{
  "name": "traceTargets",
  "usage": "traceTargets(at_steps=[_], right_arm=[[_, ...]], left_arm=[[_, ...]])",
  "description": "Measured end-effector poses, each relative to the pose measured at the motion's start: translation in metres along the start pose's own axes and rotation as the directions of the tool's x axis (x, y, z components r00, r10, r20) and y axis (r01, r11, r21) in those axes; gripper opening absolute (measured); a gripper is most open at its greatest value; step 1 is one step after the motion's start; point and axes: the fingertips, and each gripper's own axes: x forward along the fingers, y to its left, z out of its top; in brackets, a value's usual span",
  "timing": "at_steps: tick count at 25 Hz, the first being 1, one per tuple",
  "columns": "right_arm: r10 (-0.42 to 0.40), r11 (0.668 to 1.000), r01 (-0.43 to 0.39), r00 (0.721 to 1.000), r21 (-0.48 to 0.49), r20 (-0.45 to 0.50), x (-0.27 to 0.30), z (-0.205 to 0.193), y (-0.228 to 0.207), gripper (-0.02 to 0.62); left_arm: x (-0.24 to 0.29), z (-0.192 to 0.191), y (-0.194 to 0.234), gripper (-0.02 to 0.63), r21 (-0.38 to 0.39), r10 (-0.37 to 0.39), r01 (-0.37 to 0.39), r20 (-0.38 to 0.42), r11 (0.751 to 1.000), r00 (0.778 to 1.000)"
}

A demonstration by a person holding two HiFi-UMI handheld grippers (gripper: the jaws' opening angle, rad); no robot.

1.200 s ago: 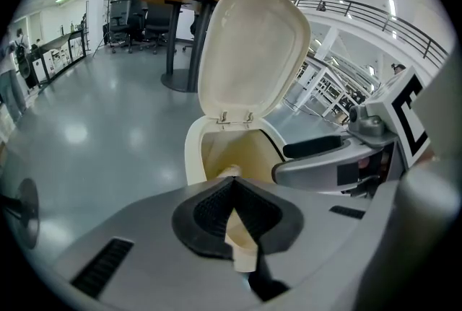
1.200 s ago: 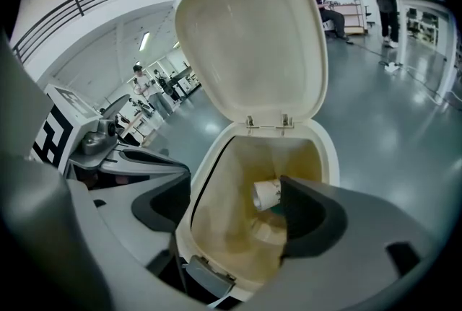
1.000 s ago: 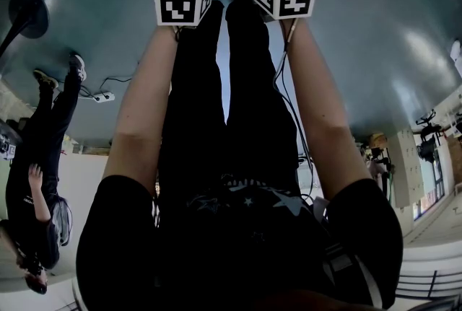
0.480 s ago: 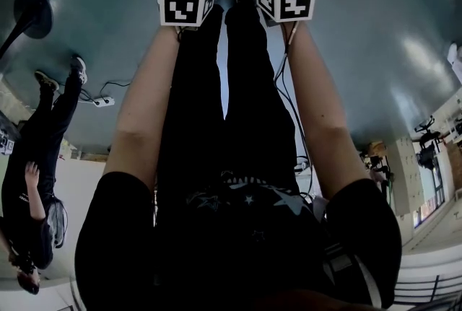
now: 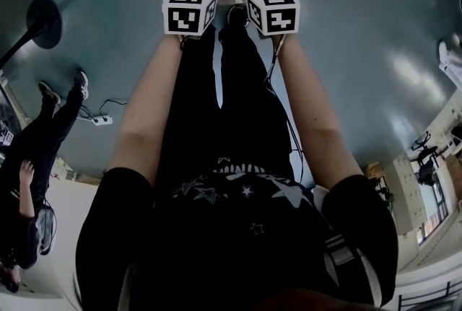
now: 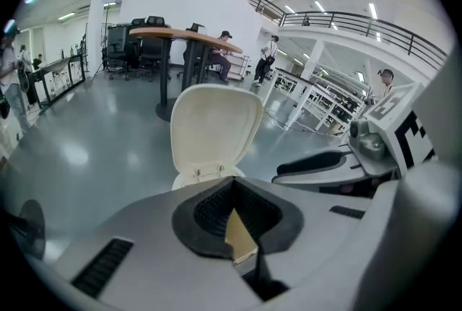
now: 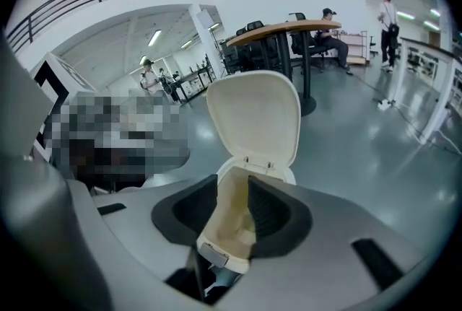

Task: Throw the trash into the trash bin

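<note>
Trash bin (image 6: 216, 125) stood on the glossy grey floor (image 6: 86, 151) just beyond both tools. It was white, with its hinged lid raised upright on the far side. In the head view it sat at the far end, past the person's legs.

The left hand-held gripper (image 6: 232, 190) was narrow. Its ribbed pads almost met and pinched a thin tan scrap (image 6: 239, 234) that ran back between them toward the camera. The right hand-held gripper (image 7: 232, 187) was closing its jaws on a cream paper piece (image 7: 231, 223), which stood between the pads and touched both. Whether the scrap and the paper piece belonged to one item could not be told. Both were outside the bin, held in the jaws on its near side, with the open mouth straight ahead of them.

The two grippers were held side by side and close together, with both forearms stretched toward the bin. The left marker cube (image 5: 189, 10) and the right marker cube (image 5: 273, 11) faced the head camera.

Far behind the bin stood a tall table (image 6: 184, 35) with a tan top and seated people beside it. Another person (image 5: 36, 180) stood at the left.
</note>
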Motion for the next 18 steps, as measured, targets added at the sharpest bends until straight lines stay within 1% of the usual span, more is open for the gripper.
traceTargets(at_steps=[4,8,12,15,18], right_arm=[[0.009,1.000,-0.010,1.000,0.024,0.019,-0.020,0.005,0.009,0.129],[0.004,1.000,-0.005,0.998,0.013,0.056,-0.040,0.015,0.003,0.057],[-0.007,1.000,0.007,0.999,-0.002,0.043,-0.053,0.009,0.000,0.015],[0.005,1.000,-0.005,0.999,0.005,0.044,-0.066,0.003,0.006,0.008],[0.001,1.000,-0.001,0.999,-0.006,0.039,-0.081,0.000,0.014,0.006]], left_arm=[[-0.021,0.009,-0.008,0.009,0.014,0.012,-0.012,0.024,1.000,1.000],[-0.045,0.021,-0.011,0.009,0.017,0.050,-0.051,0.061,0.999,0.997],[-0.067,0.023,-0.013,0.009,0.004,0.080,-0.080,0.083,0.997,0.993],[-0.079,0.019,-0.016,0.009,0.004,0.090,-0.090,0.092,0.996,0.992],[-0.089,0.010,-0.024,0.009,-0.015,0.071,-0.070,0.099,0.997,0.993]])
